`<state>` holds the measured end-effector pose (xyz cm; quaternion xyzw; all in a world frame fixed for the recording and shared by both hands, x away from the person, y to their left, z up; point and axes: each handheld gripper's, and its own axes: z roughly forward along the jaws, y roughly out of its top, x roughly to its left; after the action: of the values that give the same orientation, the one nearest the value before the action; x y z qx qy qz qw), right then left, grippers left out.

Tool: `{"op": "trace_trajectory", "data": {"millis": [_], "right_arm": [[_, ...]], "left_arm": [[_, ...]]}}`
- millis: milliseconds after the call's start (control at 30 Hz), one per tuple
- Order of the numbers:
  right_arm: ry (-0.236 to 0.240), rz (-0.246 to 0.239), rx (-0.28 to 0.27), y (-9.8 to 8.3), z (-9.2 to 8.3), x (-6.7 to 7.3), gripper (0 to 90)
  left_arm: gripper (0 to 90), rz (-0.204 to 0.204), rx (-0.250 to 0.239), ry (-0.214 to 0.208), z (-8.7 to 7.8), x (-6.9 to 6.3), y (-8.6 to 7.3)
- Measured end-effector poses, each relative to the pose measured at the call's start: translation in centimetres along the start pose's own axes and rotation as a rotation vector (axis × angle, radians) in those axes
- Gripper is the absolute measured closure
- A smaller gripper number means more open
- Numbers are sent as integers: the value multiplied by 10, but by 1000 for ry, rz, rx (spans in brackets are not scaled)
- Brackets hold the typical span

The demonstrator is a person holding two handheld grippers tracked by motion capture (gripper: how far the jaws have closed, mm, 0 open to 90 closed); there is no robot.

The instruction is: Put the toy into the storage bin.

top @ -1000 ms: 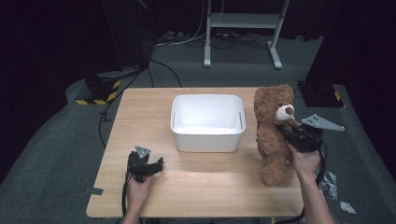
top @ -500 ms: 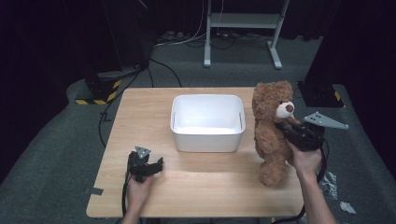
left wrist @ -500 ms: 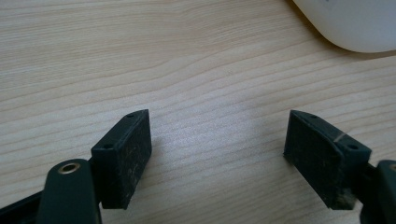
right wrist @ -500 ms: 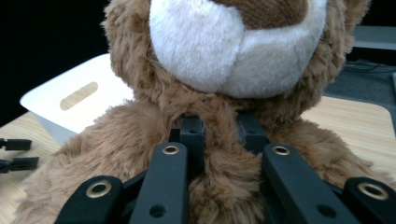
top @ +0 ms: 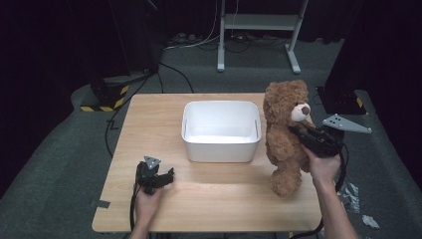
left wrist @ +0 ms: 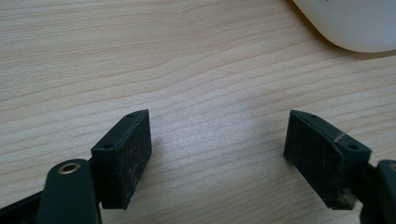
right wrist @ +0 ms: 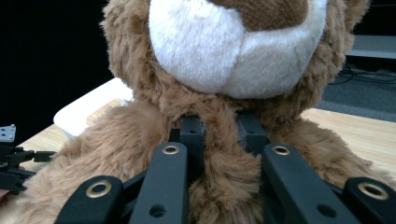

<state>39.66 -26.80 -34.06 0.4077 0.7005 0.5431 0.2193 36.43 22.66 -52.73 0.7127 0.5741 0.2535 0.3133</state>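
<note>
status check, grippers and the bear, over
Right gripper shut on teddy bear at chest fur below its chin, bear upright. Left gripper open on the table, nothing between its jaws. White bin left of bear, path looks clear.

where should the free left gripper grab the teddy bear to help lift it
Probably the teddy bear's back or near arm, coming from the white bin side. The right gripper already pinches fur on its chest below the muzzle, and the bear stands upright, so its plush left flank is exposed. The left gripper is open.
</note>
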Motion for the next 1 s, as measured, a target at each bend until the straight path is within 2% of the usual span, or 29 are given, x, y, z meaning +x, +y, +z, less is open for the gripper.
{"op": "trace_trajectory", "data": {"millis": [400, 1000], "right_arm": [[20, 6, -12, 12, -2, 4, 769], [63, -45, 56, 47, 17, 22, 770]], "left_arm": [[231, 0, 0, 0, 0, 0, 0], [231, 0, 0, 0, 0, 0, 0]]}}
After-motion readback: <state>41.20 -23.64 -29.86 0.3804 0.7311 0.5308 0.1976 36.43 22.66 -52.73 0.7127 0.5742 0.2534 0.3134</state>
